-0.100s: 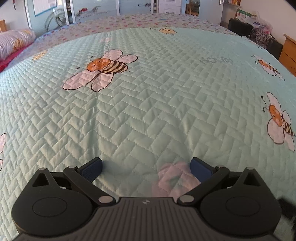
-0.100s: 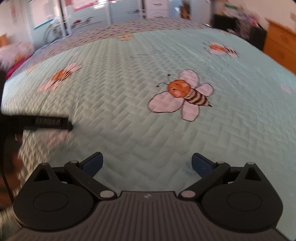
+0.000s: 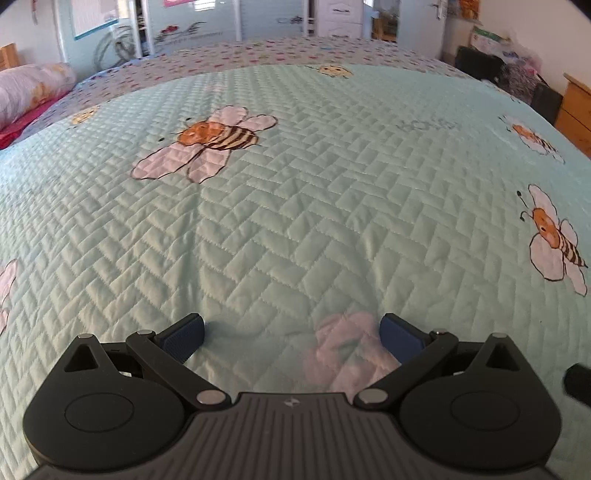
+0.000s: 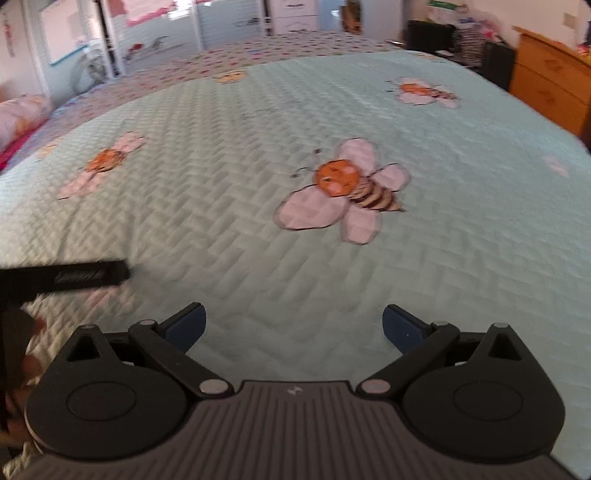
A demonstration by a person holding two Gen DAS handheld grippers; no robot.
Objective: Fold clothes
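No garment shows in either view. My left gripper is open and empty, held low over a mint-green quilted bedspread printed with bees. My right gripper is open and empty over the same bedspread. In the right wrist view the other gripper's black body reaches in from the left edge, blurred. A dark piece at the right edge of the left wrist view is too blurred to identify.
A pink pillow lies at the far left of the bed. A wooden dresser stands to the right. Wardrobes, white drawers and dark bags line the far side of the room.
The right wrist view has shifted slightly and is blurred from motion. The left wrist view is nearly unchanged. Both grippers stay open.
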